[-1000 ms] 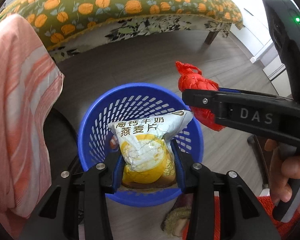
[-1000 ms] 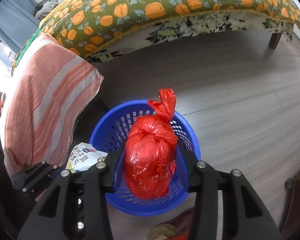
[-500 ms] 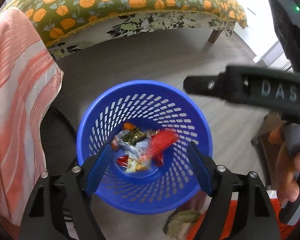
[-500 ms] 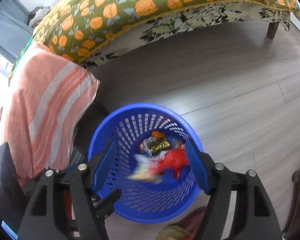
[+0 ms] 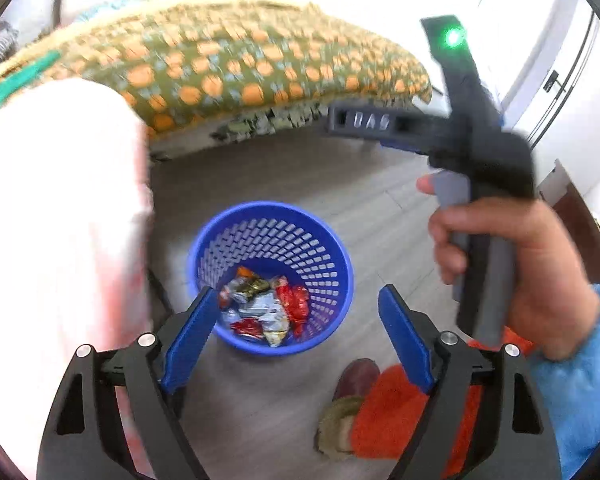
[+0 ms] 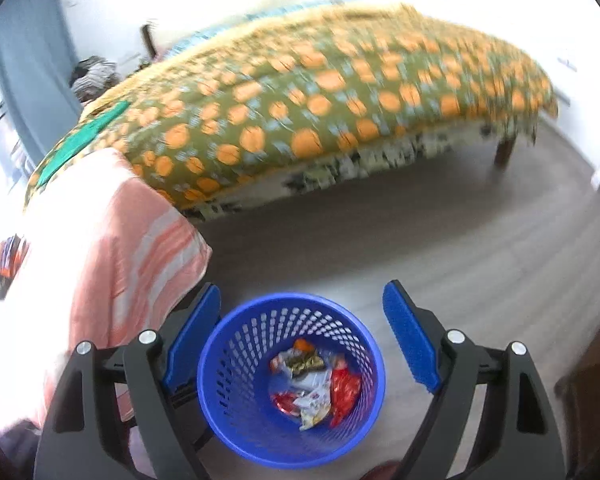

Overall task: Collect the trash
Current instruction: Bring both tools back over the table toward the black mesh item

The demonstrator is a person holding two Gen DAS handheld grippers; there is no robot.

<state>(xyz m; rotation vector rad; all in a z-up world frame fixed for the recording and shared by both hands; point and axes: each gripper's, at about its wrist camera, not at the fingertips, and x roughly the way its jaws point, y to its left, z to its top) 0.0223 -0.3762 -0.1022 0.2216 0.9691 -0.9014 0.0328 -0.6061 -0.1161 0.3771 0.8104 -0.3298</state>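
Observation:
A blue perforated basket (image 5: 331, 256) stands on the grey floor and shows in the right wrist view too (image 6: 220, 384). Inside lie crumpled wrappers (image 5: 260, 312) and a red plastic bag (image 5: 298, 306), which also shows in the right wrist view (image 6: 343, 394). My left gripper (image 5: 296, 336) is open and empty, well above the basket. My right gripper (image 6: 301, 344) is open and empty, also above the basket. In the left wrist view the right gripper's body (image 5: 479, 152) is raised at upper right, held by a hand.
A bed with an orange-patterned green cover (image 6: 319, 112) fills the background. An orange-striped cloth (image 6: 112, 264) hangs at the left beside the basket. A foot in a brown slipper (image 5: 355, 376) and an orange trouser leg (image 5: 395, 408) are below the basket.
Both grippers have opened and dropped the oat packet and the red bag into the basket. Both have since lifted up and away from it.

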